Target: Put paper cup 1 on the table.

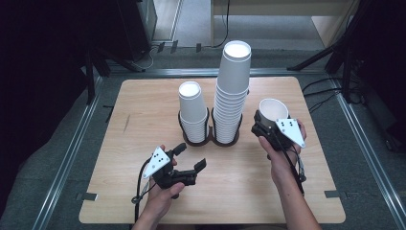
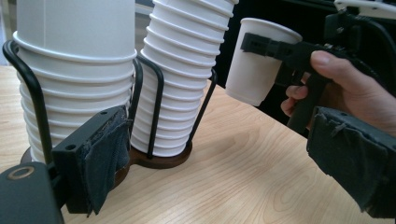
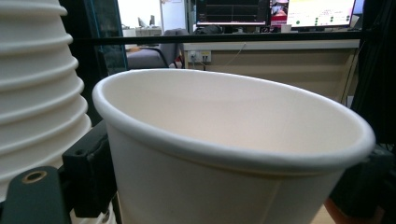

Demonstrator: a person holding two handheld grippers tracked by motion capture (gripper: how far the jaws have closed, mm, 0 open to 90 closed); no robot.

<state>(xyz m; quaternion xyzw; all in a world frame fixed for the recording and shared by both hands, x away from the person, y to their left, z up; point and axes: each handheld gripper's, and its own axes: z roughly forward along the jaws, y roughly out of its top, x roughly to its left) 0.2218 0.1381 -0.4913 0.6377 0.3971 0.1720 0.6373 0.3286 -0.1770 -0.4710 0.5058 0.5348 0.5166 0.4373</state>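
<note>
White paper cup (image 1: 273,111), plain and unprinted with a rolled rim, sits clamped in the right tool (image 1: 266,125), mouth up and slightly tilted, its long axis near upright. It hangs clear above the surface (image 1: 239,191), just to the right of the tall stack (image 1: 232,91), with its base below that stack's top cup. Any move to rejoin the stack would have to rise and go left; setting it down means only going straight down. The right hand (image 1: 282,158) is plainly the nearer one. Left of the tall stack, in the same black wire holder (image 1: 210,136), stands the short stack (image 1: 193,110). Nearer the person from the holder, the left tool (image 1: 190,158) stands wide apart with nothing between its jaws, pointed toward the stacks.
</note>
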